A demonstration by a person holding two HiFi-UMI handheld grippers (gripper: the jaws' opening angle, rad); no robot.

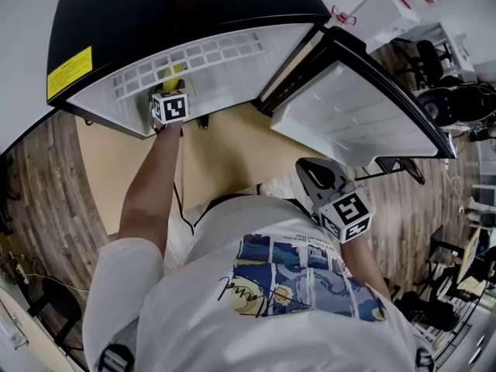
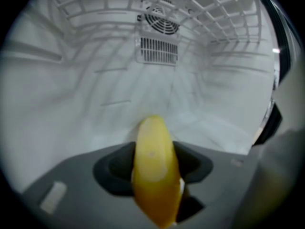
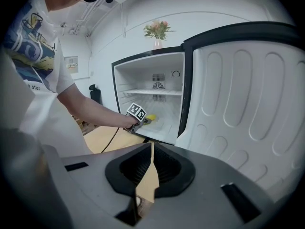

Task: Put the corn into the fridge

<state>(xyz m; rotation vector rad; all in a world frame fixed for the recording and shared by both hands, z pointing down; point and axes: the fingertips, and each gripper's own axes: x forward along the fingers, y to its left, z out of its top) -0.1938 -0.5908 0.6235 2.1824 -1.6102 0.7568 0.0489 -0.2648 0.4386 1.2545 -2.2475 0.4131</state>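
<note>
A smooth yellow corn (image 2: pixel 155 171) sits between the jaws of my left gripper (image 2: pixel 153 149), which is shut on it. The corn points into the white inside of the fridge (image 2: pixel 95 94). In the head view the left gripper (image 1: pixel 170 91) reaches under the fridge's black top (image 1: pixel 178 14), and a bit of the corn (image 1: pixel 172 72) shows past it. From the right gripper view the corn (image 3: pixel 150 118) hangs just above the lower fridge floor (image 3: pixel 164 128). My right gripper (image 3: pixel 152 149) is shut and empty, held back near the person's waist (image 1: pixel 329 188), beside the open door (image 3: pixel 248 104).
A wire shelf (image 2: pixel 214 13) and a round fan vent (image 2: pixel 159 20) are high at the fridge's back. The open door (image 1: pixel 356 107) swings out to the right. A tan mat (image 1: pixel 225 153) lies on the wooden floor. Flowers (image 3: pixel 158 30) stand on the fridge. Office chairs (image 1: pixel 449 91) are at far right.
</note>
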